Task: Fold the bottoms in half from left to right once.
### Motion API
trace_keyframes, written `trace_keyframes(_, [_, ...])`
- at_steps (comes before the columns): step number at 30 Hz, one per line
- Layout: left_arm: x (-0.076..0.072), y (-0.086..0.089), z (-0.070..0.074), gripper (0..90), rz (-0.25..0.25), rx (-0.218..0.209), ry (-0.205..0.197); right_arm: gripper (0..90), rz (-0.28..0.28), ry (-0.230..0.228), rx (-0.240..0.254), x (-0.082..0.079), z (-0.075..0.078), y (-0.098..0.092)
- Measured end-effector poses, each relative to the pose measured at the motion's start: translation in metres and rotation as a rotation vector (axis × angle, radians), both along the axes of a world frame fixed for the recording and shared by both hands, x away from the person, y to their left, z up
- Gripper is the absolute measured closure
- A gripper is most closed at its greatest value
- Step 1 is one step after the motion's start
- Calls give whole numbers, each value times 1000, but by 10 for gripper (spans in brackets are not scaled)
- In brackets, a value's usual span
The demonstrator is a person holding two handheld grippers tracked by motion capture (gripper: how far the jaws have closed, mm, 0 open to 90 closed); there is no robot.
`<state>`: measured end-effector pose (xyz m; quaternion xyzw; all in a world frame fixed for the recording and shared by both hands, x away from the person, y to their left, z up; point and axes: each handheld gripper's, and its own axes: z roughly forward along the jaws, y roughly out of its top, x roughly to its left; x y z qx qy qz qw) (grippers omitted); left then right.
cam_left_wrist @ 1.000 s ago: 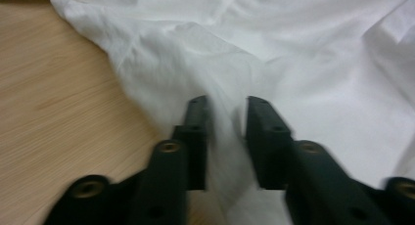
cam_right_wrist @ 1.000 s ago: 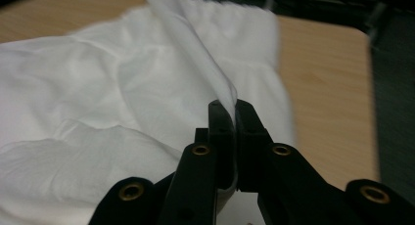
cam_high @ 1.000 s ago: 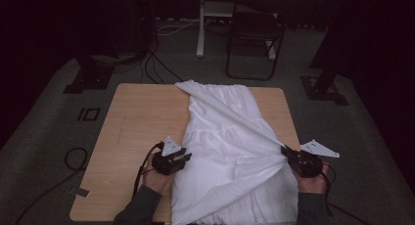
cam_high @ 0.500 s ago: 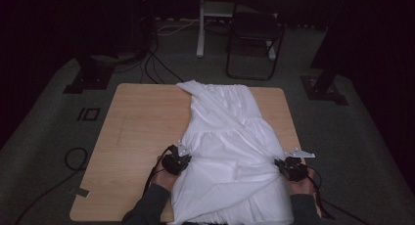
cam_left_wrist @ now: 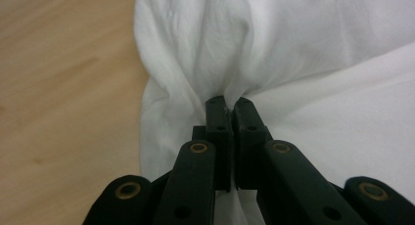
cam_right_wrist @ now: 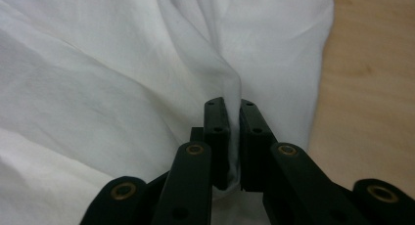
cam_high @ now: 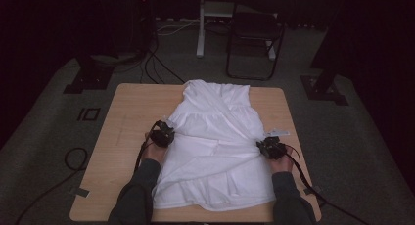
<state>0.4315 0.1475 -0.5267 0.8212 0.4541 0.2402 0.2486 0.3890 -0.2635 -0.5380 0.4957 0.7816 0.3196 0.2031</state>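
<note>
The rectangular light-wood table (cam_high: 127, 117) carries everything, and I place the rest by it. Across its middle, running from the far edge almost to the near edge where I sit, lies the white fabric dress (cam_high: 215, 151). Its narrower bodice points toward the far edge, and its wider skirt spreads toward me, with folds and creases crossing its middle. Bare wood shows on both sides of the cloth, a broad strip on my left and a thin one on my right.

My dark-sleeved forearms come over the near edge of the table, one on each side of the garment. My left gripper (cam_high: 161, 135) sits at the dress's left margin, about halfway between the near and far edges. In the left gripper view, this claw (cam_left_wrist: 228, 105) is pinched tight on a gathered bunch of the white cloth, with wood just beside it.

My right gripper (cam_high: 270, 147) sits at the dress's right margin, a little nearer to me than the left one. In the right gripper view, this claw (cam_right_wrist: 229, 105) has a fold of the white fabric between its jaws; they have just been easing apart slightly, yet the cloth is gripped, and the table's wood shows close alongside.
</note>
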Motion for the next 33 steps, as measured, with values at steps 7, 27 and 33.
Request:
trace_keyframes(7, [18, 4, -1, 799, 44, -60, 3, 769, -44, 10, 0, 29, 1, 9])
trace_keyframes(27, [-70, 48, 20, 560, -29, -223, -74, 525, 171, -58, 81, 23, 34, 103])
trace_keyframes(33, [-84, 52, 15, 546, -29, -254, -67, 488, 201, -2, 86, 39, 21, 129])
